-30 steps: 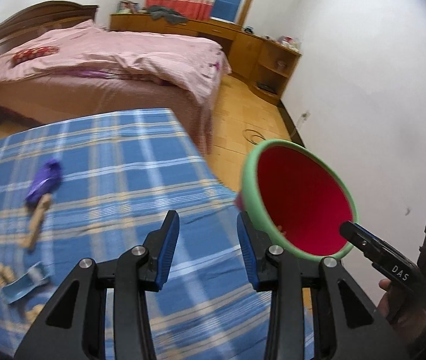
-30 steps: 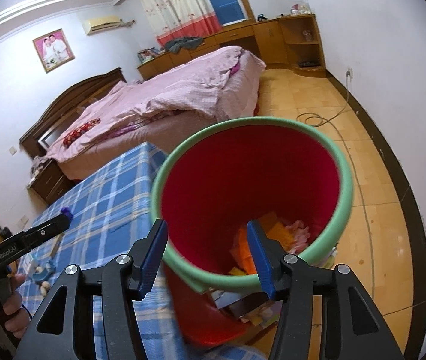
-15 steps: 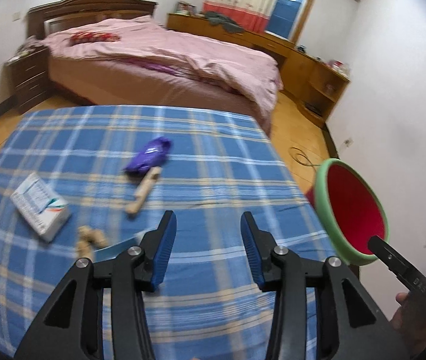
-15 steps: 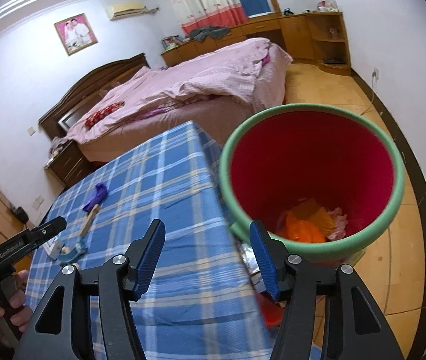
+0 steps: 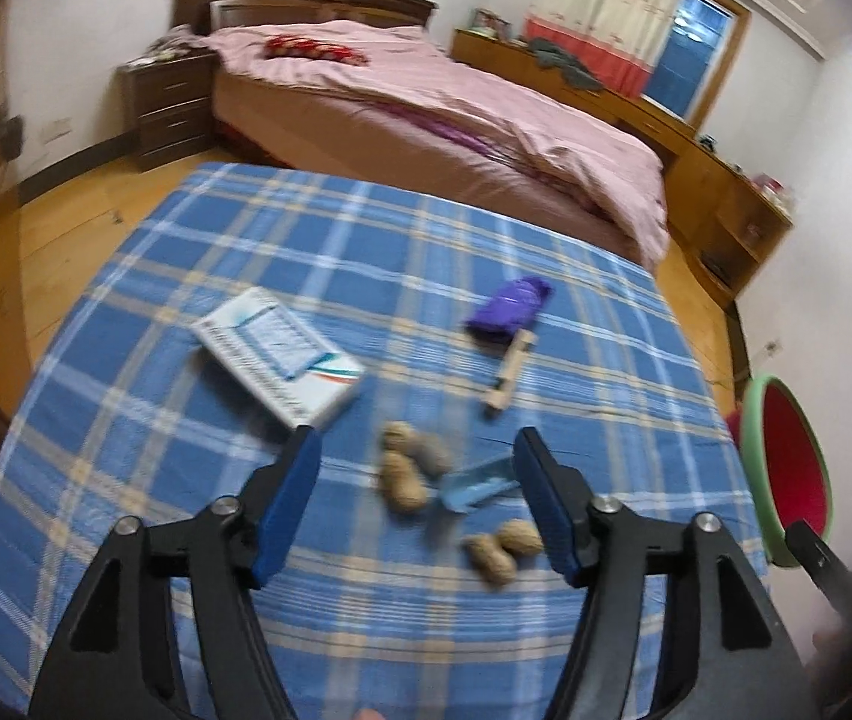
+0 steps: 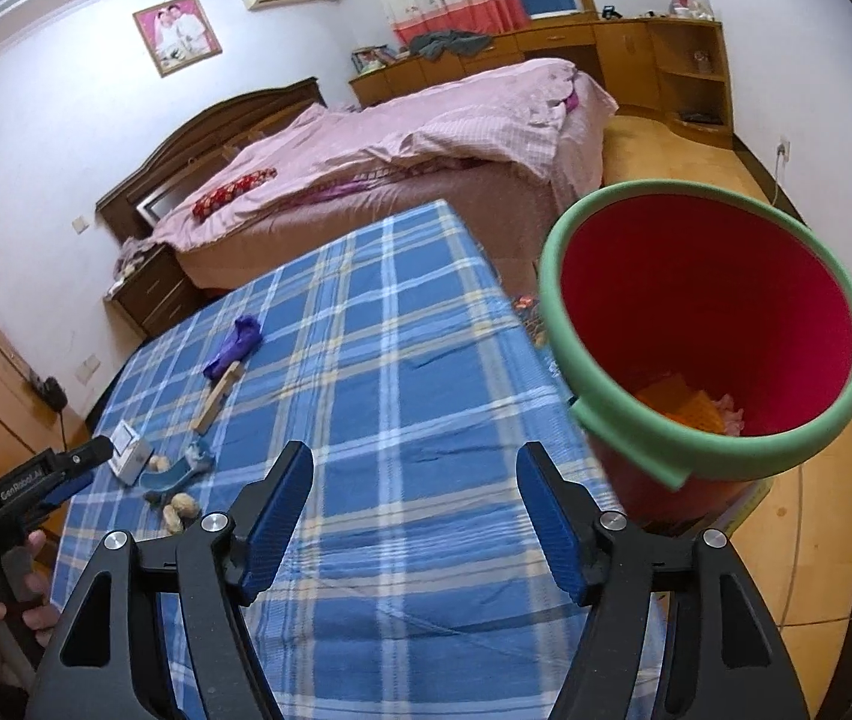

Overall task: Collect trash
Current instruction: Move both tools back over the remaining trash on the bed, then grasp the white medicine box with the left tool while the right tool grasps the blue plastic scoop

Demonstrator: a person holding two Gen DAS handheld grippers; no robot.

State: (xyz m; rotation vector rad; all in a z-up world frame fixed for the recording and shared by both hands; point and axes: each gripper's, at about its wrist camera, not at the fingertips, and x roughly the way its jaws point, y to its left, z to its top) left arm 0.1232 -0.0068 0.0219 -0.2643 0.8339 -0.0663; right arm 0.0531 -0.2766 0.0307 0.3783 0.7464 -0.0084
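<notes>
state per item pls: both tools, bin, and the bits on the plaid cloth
left tool: open, empty, jaws just widened
right tool: open, empty, jaws just widened
red bin: upright beside table, some trash inside
white box: flat on cloth
purple wrapper: crumpled
wooden stick: lying flat beside wrapper
peanuts: loose, several
blue scrap: lying among peanuts
</notes>
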